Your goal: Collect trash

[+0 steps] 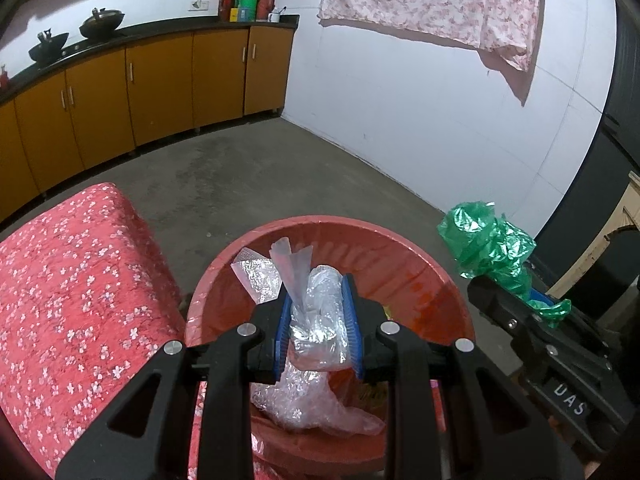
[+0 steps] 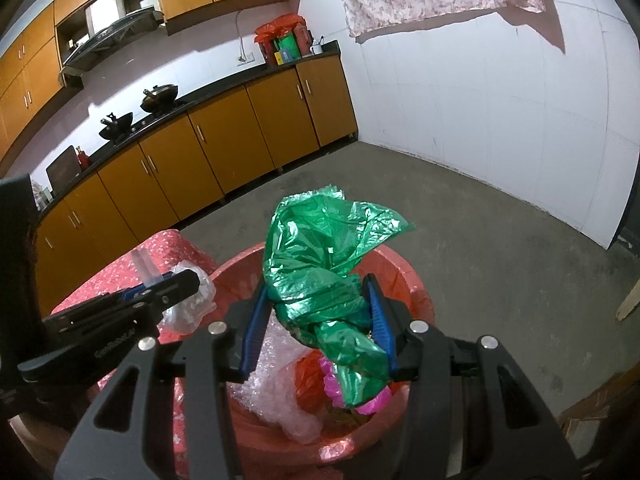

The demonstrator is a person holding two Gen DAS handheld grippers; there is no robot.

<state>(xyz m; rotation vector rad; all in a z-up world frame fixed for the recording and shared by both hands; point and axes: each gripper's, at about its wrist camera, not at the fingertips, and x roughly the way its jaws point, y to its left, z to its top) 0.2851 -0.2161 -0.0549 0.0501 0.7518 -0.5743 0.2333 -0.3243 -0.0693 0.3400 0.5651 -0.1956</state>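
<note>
**Me:** Trash in both tongs, and both hang over the red basin (image 1: 420, 264). My left gripper (image 1: 318, 322) is clamped on a clear plastic bag (image 1: 320, 320), blue pads pressing either side of it. My right gripper (image 2: 320, 328) is clamped on a crumpled green plastic bag (image 2: 320, 272), knot between the pads.

**Helper:** So which step is this?

**Me:** The drop-off, I judge. The basin already holds bubble wrap (image 2: 276, 384) and some pink and red scraps, and it stands on the floor just beside the red flowered cushion (image 1: 72, 280).

**Helper:** What does the next move need?

**Me:** Parting each pair of jaws wide enough for the film to fall free. Thin plastic can cling to the pads, so a small shake may help. The green bag sits near the far rim, so I would bring it further in first.
</note>
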